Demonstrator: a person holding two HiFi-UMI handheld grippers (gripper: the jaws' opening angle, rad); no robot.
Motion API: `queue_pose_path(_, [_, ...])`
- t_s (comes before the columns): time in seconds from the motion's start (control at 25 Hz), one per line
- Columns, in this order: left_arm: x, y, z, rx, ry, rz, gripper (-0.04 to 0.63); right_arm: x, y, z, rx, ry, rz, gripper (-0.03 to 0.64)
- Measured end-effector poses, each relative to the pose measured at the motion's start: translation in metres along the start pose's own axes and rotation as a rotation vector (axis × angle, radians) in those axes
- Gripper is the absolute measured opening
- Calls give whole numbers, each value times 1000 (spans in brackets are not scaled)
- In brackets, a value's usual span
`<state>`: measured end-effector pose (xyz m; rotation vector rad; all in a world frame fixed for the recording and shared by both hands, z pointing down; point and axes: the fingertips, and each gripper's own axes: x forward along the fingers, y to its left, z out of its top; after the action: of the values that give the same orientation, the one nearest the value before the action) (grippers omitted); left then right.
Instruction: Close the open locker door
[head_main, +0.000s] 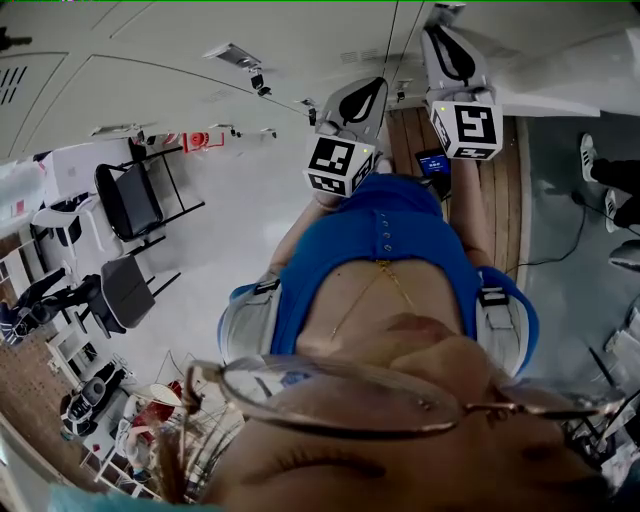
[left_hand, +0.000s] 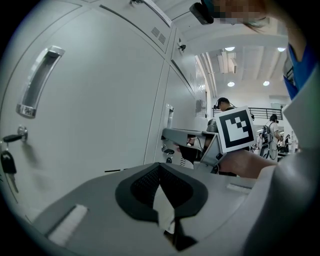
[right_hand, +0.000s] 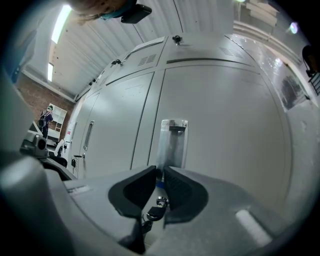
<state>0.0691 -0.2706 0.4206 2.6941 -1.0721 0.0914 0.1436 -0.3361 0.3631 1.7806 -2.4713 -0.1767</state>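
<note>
The grey locker door (right_hand: 225, 135) in front of my right gripper (right_hand: 161, 172) lies flush with its neighbours. Its upright metal handle (right_hand: 173, 137) stands just beyond the jaw tips. The jaws are nearly together on the small key (right_hand: 159, 184) in the lock, and a key ring with a black fob (right_hand: 151, 214) dangles below. My left gripper (left_hand: 160, 166) is shut on nothing and faces another shut door (left_hand: 100, 100) with a handle (left_hand: 40, 80) and a key (left_hand: 14, 137). In the head view both grippers (head_main: 370, 90) (head_main: 445, 25) are raised towards the lockers.
The right gripper's marker cube (left_hand: 235, 129) shows beside the left one. Two black chairs (head_main: 130, 200) (head_main: 125, 290) stand on the pale floor to the left. A wooden floor strip (head_main: 500, 180) and another person's shoes (head_main: 600, 165) lie right. People (left_hand: 222, 105) stand far down the row.
</note>
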Motion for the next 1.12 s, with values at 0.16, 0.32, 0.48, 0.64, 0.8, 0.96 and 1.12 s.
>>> queue_pose_path(0.16, [1,0,0,0,1,-8,-3,-1,-1,1,-38,6,-29,66])
queue_pose_path(0.32, [2,-1,-2,-1,4,-18,-3,-4,-4,2,-13,-8,-45,55])
queue_pose_path(0.48, [3,-3,-3,-3,6,-30,-3,-6,-5,4,-5,-15,-50,3])
queue_pose_path(0.64, [4,-5,-1,-2,3,-42,-3,-9,-3,2,11,-8,-49,3])
queue_pose_path(0.8, [7,-7,3,2,-3,-55,-3,-13,-1,0,21,-3,-52,3])
queue_pose_path(0.96, [10,-9,7,6,-12,-61,-3,-18,2,-2,35,2,-50,3])
queue_pose_path(1.12, [11,-11,9,10,-16,-69,-3,-28,8,-9,44,18,-52,3])
